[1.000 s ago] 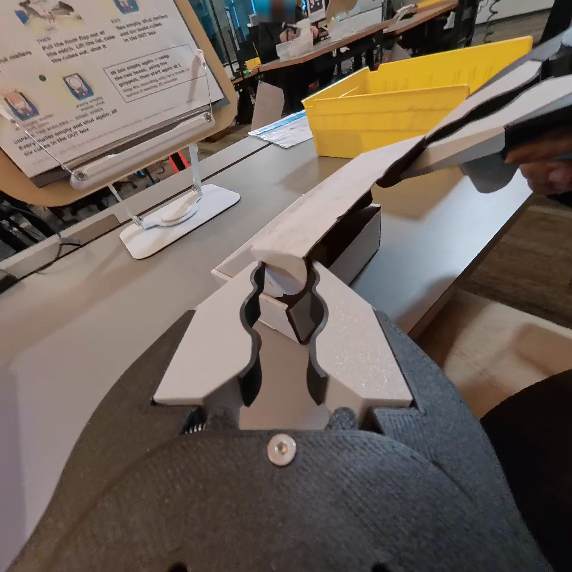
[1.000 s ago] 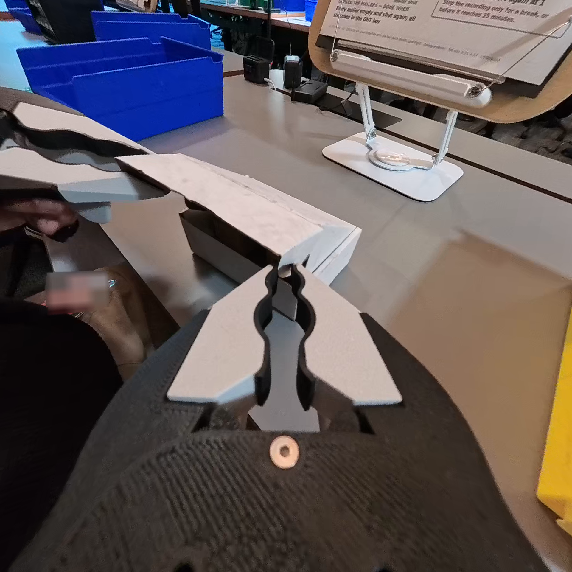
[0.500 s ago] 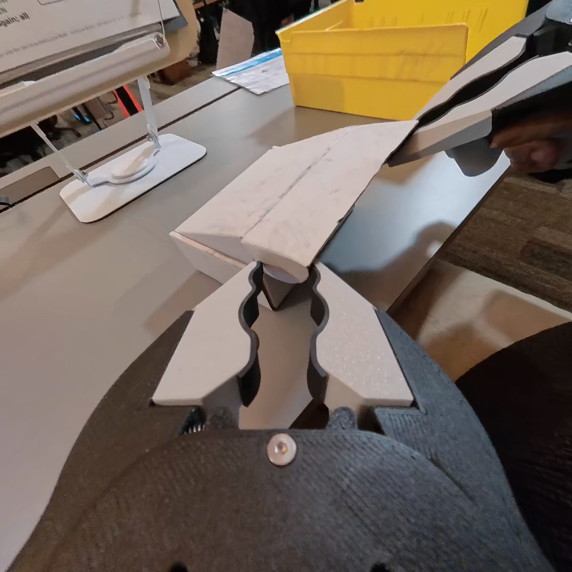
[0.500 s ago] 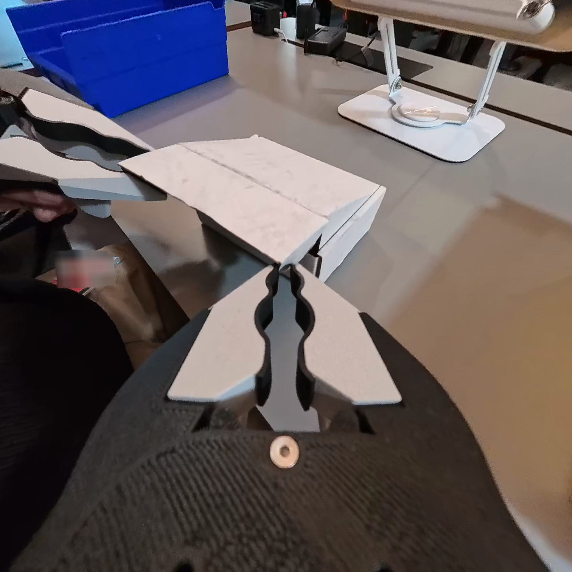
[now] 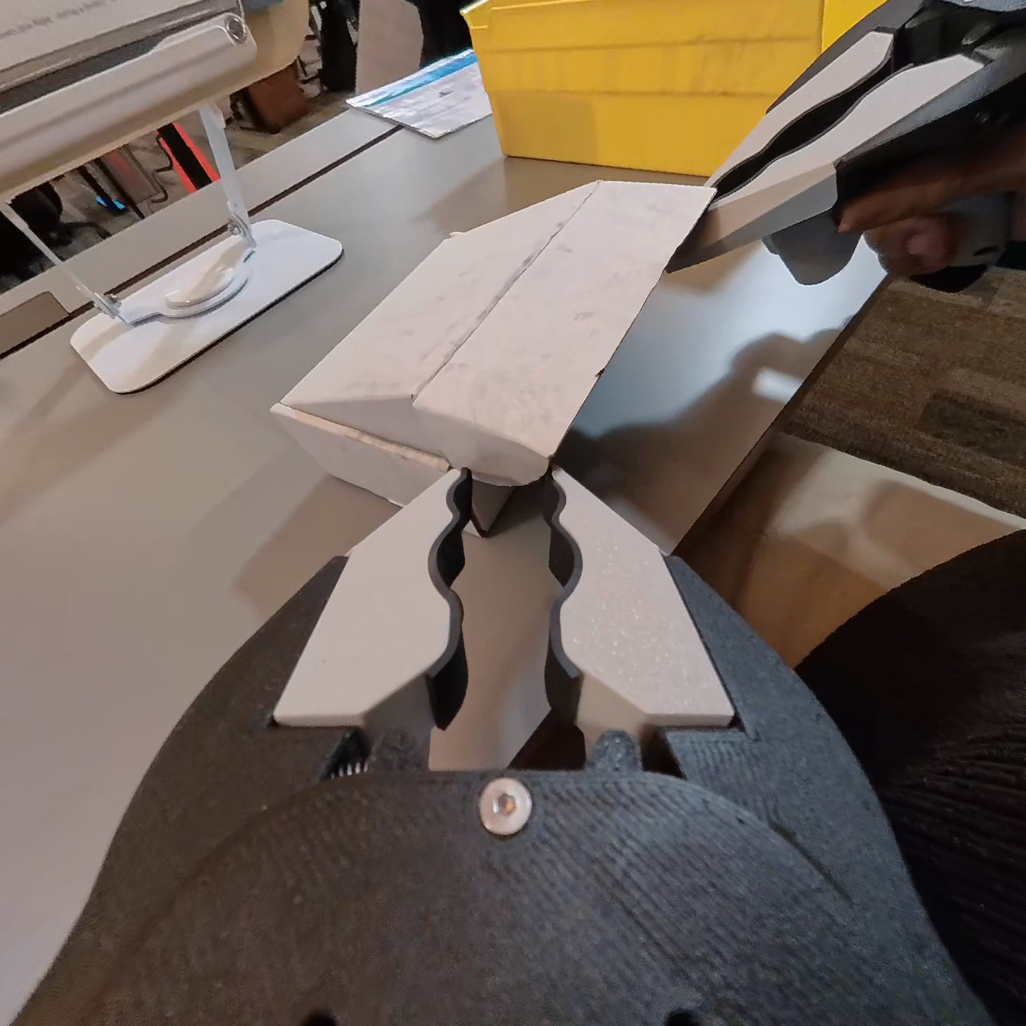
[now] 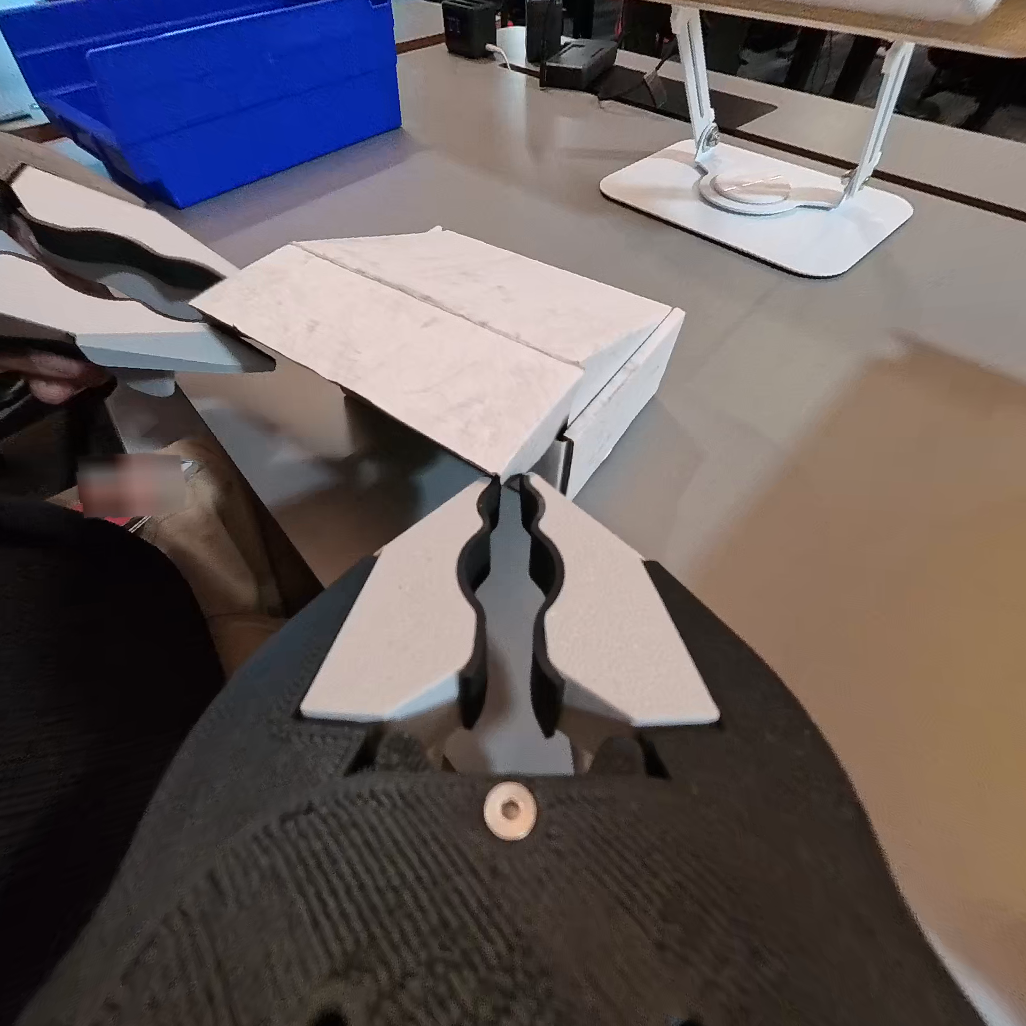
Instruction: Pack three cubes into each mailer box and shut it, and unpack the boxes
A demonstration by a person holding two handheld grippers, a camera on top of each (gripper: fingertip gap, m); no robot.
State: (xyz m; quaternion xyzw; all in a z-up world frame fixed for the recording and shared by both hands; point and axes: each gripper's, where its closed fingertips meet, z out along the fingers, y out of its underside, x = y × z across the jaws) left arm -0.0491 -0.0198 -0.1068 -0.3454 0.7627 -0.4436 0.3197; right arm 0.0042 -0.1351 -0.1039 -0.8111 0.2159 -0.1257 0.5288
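You've swung the lid (image 5: pixel 499 355) down onto the mailer box (image 5: pixel 355 449) near the desk's front edge w/ both grippers, left (image 5: pixel 502 480) & right (image 6: pixel 508 483), each pinching a front-flap corner — nearly shut, flap untucked.

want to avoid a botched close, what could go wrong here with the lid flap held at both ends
The front flap is pinched only at its end corners by the left gripper and right gripper, so it may slip out or crease. The mailer box sits near the table edge and could slide off when the flap is pushed in.
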